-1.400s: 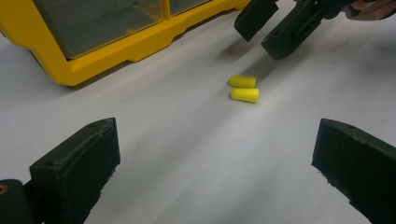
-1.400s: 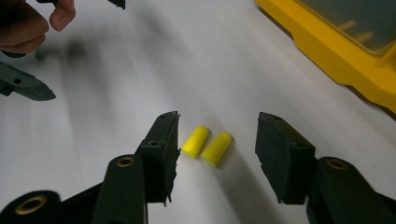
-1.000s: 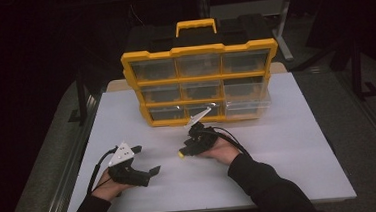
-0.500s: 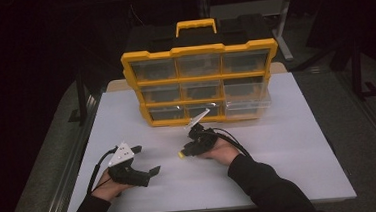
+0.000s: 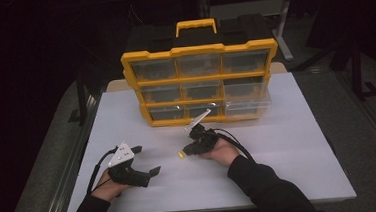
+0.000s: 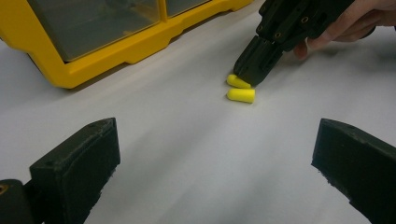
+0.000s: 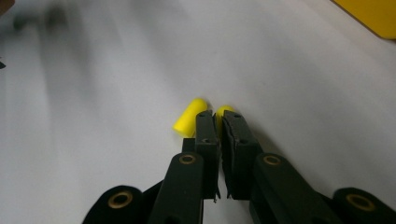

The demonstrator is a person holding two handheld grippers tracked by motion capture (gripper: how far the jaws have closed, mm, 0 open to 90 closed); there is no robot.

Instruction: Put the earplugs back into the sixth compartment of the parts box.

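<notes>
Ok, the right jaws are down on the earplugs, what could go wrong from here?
The right gripper, whose jaws have just been closing, pinches only one yellow earplug near its end, so it might slip out on lifting. The second earplug lies right beside the jaws and could be knocked and roll across the white table.

pinched earplug (image 7: 223,112) mostly hidden between jaws, organizer (image 6: 116,42) cropped

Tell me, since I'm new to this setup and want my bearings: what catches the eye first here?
The yellow organizer case with clear drawers stands upright at the back of the white table. In front of it, the right hand-held gripper has just closed its jaws on one yellow earplug, with a second earplug lying loose beside it. The left hand-held gripper rests open near the table's front left.
</notes>
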